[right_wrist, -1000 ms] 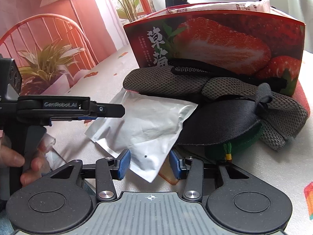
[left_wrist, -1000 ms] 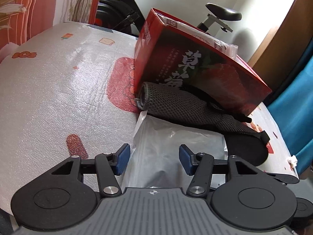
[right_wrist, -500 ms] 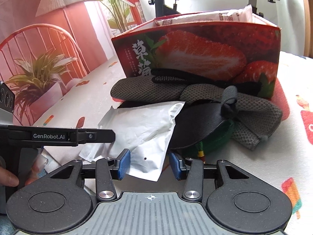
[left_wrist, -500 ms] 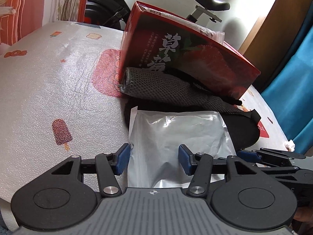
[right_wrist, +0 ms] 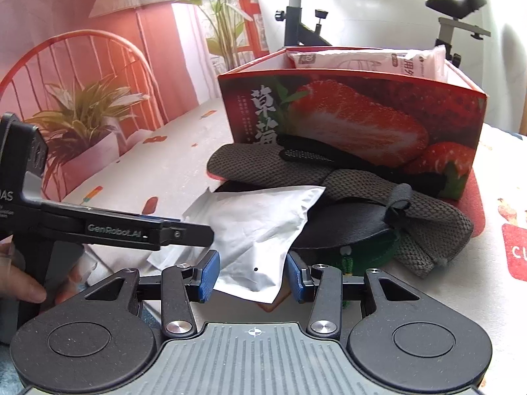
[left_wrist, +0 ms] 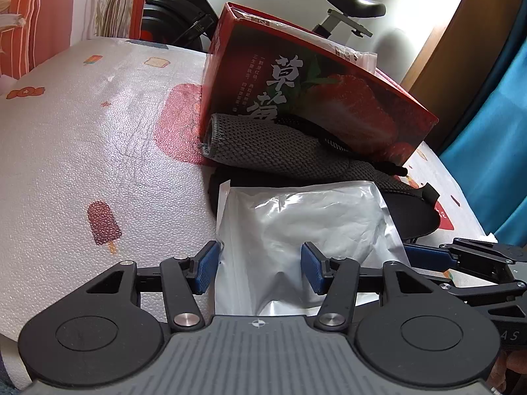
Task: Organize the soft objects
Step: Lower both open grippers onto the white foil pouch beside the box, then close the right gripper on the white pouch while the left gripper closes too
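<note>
A silver foil pouch (left_wrist: 306,227) lies on the bed in front of a grey knitted item (left_wrist: 280,151) and a black soft item (left_wrist: 408,214). Behind them stands a red strawberry box (left_wrist: 329,98) with a white packet (right_wrist: 362,61) inside. My left gripper (left_wrist: 260,271) is open, its jaws either side of the pouch's near end. My right gripper (right_wrist: 252,276) is open over the pouch's corner (right_wrist: 257,230). The grey item (right_wrist: 428,223) and black item (right_wrist: 346,227) also show in the right wrist view.
The bed cover (left_wrist: 82,151) has ice-lolly prints. An exercise bike (right_wrist: 296,16) stands behind the box (right_wrist: 362,118). The right gripper shows at the left wrist view's right edge (left_wrist: 461,260); the left gripper crosses the right wrist view (right_wrist: 131,230). A blue curtain (left_wrist: 494,131) hangs right.
Both grippers have shifted around the pouch and stay open. The right gripper has come into the left wrist view. The pouch has not been taken hold of.
</note>
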The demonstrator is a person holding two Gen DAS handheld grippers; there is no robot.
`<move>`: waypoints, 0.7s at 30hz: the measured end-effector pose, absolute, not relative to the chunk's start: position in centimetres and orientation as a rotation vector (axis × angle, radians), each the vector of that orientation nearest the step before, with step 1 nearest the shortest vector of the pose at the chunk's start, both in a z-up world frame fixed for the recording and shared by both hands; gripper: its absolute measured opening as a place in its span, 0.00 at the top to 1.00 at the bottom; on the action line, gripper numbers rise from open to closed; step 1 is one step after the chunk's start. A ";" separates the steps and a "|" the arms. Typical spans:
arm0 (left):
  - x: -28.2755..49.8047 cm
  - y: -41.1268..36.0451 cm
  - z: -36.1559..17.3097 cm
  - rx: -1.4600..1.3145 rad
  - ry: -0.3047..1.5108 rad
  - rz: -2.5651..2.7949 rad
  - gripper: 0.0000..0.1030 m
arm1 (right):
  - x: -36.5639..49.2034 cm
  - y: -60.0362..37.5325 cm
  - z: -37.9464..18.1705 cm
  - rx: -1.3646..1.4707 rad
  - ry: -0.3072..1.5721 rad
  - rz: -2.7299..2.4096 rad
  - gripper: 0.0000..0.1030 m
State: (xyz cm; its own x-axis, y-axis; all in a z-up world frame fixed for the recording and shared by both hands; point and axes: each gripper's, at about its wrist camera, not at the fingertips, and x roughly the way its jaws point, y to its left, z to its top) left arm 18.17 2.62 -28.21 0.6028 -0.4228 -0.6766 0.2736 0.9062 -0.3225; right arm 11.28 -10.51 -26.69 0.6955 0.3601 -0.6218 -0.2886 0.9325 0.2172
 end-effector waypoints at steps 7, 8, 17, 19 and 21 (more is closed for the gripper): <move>18.2 3.1 -28.3 -0.223 0.831 -0.410 0.44 | 10.9 -9.8 -25.4 0.064 0.683 0.393 0.63; 18.1 3.2 -28.3 -0.224 0.831 -0.410 0.44 | 11.1 -9.9 -25.4 0.065 0.685 0.391 0.63; 18.0 2.9 -28.3 -0.200 0.827 -0.410 0.44 | 14.8 -11.9 -26.2 0.114 0.711 0.387 0.70; 18.1 2.8 -28.3 -0.198 0.826 -0.410 0.44 | 15.6 -12.1 -26.4 0.115 0.720 0.389 0.71; 18.1 2.8 -28.3 -0.196 0.825 -0.410 0.44 | 16.1 -12.2 -26.7 0.094 0.720 0.388 0.73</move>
State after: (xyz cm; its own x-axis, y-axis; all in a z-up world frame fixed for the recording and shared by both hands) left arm 18.07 2.78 -28.32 0.6064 -0.4269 -0.6709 0.2766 0.9042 -0.3253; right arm 16.13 -12.17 -26.67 0.6844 0.3772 -0.6240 -0.3135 0.9249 0.2152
